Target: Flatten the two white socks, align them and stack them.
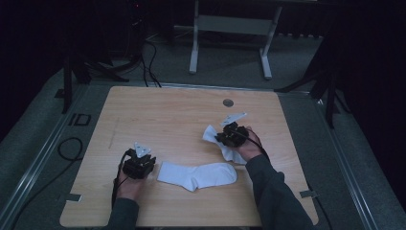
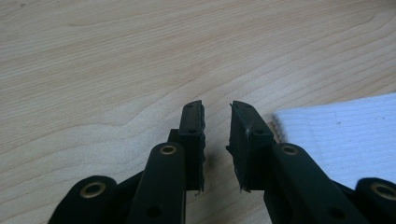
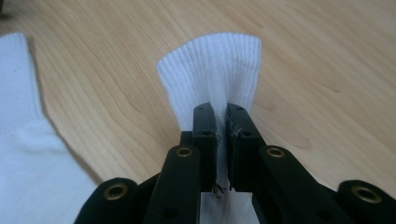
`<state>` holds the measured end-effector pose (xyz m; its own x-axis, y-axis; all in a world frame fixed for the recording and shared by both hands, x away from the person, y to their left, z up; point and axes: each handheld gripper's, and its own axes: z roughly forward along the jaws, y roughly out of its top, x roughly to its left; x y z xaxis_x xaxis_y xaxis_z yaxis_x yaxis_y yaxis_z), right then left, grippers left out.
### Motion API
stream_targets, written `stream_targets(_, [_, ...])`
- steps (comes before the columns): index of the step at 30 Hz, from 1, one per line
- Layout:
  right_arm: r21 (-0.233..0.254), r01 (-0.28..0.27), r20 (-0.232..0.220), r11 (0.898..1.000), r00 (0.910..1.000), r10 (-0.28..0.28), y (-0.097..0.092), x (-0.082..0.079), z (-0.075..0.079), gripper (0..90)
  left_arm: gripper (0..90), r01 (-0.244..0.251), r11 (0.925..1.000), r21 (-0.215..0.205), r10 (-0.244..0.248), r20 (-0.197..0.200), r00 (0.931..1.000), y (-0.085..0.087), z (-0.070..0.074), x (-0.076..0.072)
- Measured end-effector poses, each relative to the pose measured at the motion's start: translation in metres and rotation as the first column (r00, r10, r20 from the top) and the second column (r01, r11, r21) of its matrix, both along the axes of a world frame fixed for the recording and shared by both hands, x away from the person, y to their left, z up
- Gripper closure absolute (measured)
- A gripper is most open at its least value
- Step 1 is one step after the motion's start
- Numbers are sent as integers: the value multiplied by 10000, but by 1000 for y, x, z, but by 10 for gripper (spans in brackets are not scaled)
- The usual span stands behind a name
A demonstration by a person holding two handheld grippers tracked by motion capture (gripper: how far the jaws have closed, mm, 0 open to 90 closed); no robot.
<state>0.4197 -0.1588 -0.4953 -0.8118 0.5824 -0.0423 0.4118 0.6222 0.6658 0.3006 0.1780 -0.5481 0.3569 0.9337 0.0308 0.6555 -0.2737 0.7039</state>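
Two white socks are on the wooden table [image 1: 158, 115]. One sock [image 1: 196, 175] lies flat near the front edge; its ribbed end [image 2: 345, 135] shows just right of my left gripper [image 2: 217, 109]. The left gripper's jaws stand a little apart over bare wood with nothing between them. In the high view the left gripper [image 1: 145, 163] sits beside that sock's left end. My right gripper [image 3: 220, 109] is shut on the second sock [image 3: 215, 70], whose ribbed cuff fans out beyond the jaws. From above, the right gripper [image 1: 220, 138] holds this sock [image 1: 210, 133] partly lifted at the table's right middle.
A small round grey disc [image 1: 228, 102] is set in the table near its far edge. The flat sock [image 3: 23, 140] lies to the left in the right gripper view. A white-legged frame [image 1: 194, 48] stands beyond the table, and cables [image 1: 72, 148] lie on the floor at the left.
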Motion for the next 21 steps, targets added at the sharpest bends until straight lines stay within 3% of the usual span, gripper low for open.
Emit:
stream_targets(10, [741,-237,591,9970,9981,194,-28,-30,37,835,745,20,10000,-84,-20,-16,10000,0,0,0])
stream_targets(21, [1299,-813,1514,9882,9866,612,-33,-56,81,834,744,101,9999,-58,-101,-58,9999,-2,0,0])
